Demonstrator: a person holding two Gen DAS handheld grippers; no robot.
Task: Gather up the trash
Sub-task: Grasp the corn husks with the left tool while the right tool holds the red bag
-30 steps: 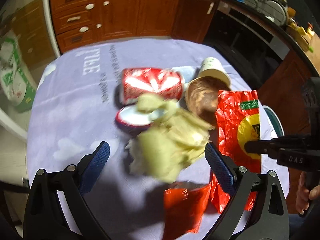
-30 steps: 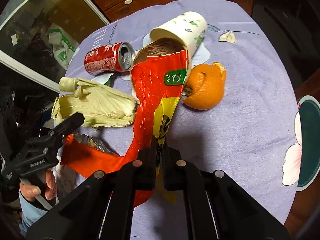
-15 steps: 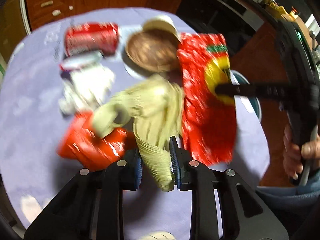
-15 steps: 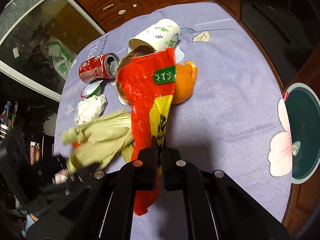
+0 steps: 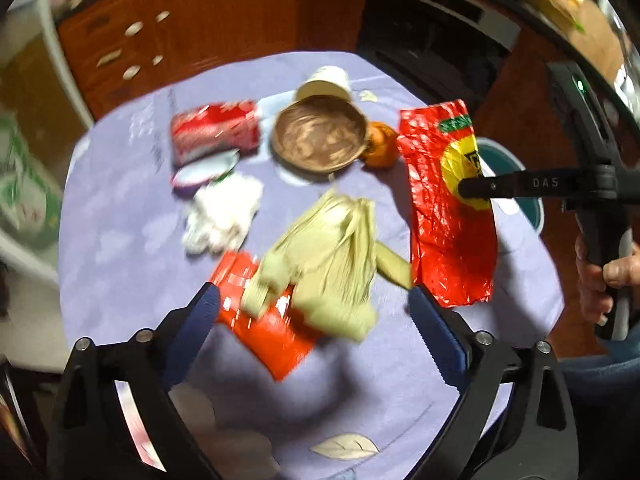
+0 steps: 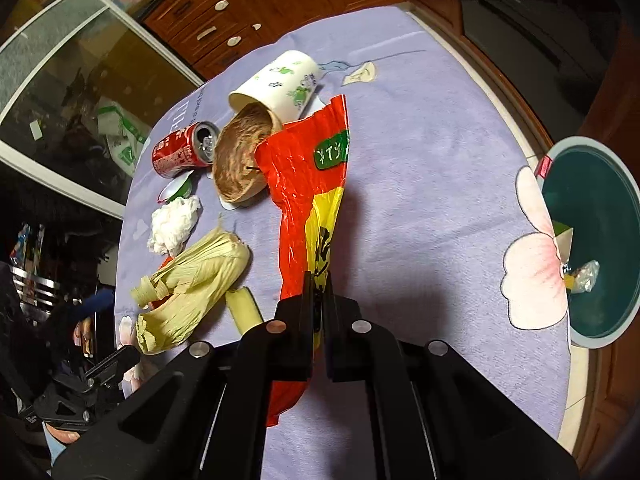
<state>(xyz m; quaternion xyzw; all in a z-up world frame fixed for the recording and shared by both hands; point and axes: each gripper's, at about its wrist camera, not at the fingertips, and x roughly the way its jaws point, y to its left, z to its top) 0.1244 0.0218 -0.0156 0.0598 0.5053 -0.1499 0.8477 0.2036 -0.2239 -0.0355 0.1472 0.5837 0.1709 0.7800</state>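
We are holding the left tongs [image 5: 314, 308] spread wide, their blue-padded tips gripping nothing; the corn husk [image 5: 332, 256] is lying just ahead between the tips, resting partly on a red wrapper [image 5: 260, 320]. We cannot tell whether the tips are touching either one — the view is blurred.

We are keeping the right tongs [image 6: 318, 300] pressed together on the red-and-yellow bag [image 6: 310, 184], pinching it at its yellow part, with the rest of the bag stretching away ahead of the tips and some hanging below them.

Counting what is sitting on the purple tablecloth [image 6: 432, 168]: one husk with one loose strip [image 6: 244, 306] left of the right tongs, one white tissue wad [image 6: 174, 226] beyond the husk, one foil lid [image 6: 176, 190], one red can [image 6: 182, 150] on its side, one brown bowl [image 6: 240, 160], one paper cup [image 6: 280, 84] tipped over behind it, and one orange [image 5: 380, 144] — showing only from the left tongs. To the right of the right tongs, off the table's edge, one green bin [image 6: 596, 240] is standing.
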